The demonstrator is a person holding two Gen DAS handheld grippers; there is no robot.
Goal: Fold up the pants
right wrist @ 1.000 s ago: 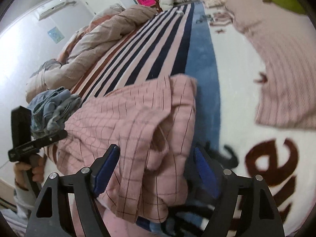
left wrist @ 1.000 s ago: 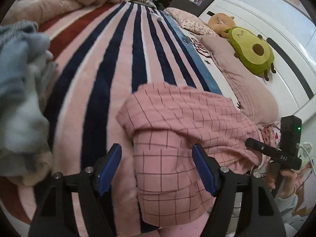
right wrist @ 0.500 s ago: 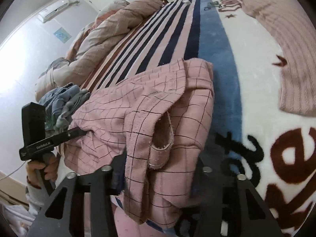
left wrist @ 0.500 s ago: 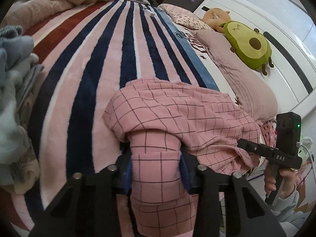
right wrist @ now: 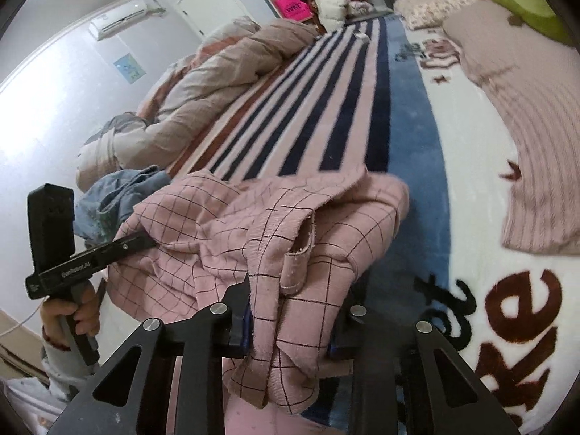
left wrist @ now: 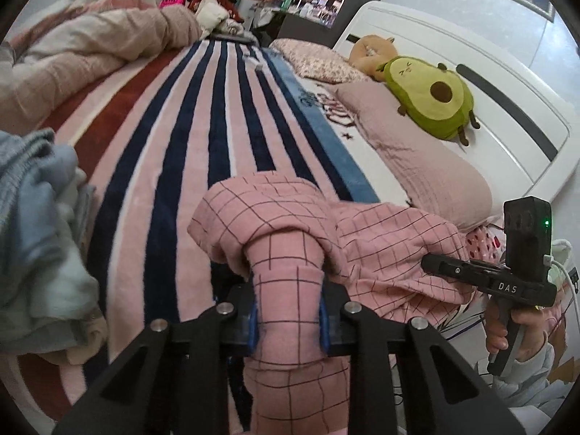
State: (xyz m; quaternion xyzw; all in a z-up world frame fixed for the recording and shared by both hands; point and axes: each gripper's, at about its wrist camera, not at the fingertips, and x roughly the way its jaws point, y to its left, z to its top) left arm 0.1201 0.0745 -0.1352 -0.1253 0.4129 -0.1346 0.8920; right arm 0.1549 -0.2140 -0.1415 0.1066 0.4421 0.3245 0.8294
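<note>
Pink checked pants (left wrist: 380, 243) lie bunched at the near edge of a striped bed. My left gripper (left wrist: 288, 320) has its jaws closing, and the blue pads press a fold of the pants cloth from both sides. In the right wrist view the same pants (right wrist: 224, 239) hang over the bed edge. My right gripper (right wrist: 290, 326) is also closing, its pads pinching a thick bunch of the cloth with a hem flap. Each view shows the other gripper held in a hand, at the right (left wrist: 514, 279) and at the left (right wrist: 65, 253).
A striped blanket (left wrist: 203, 116) covers the bed. A heap of blue-grey clothes (left wrist: 32, 224) sits at the left. A rumpled duvet (right wrist: 217, 72) lies along the far side. A pink pillow (left wrist: 409, 159) and an avocado plush (left wrist: 431, 98) lie by the white headboard (left wrist: 507, 83).
Both grippers went from wide open around the pants to clamped on the cloth. Both have since risen, lifting the gripped folds off the bed.
</note>
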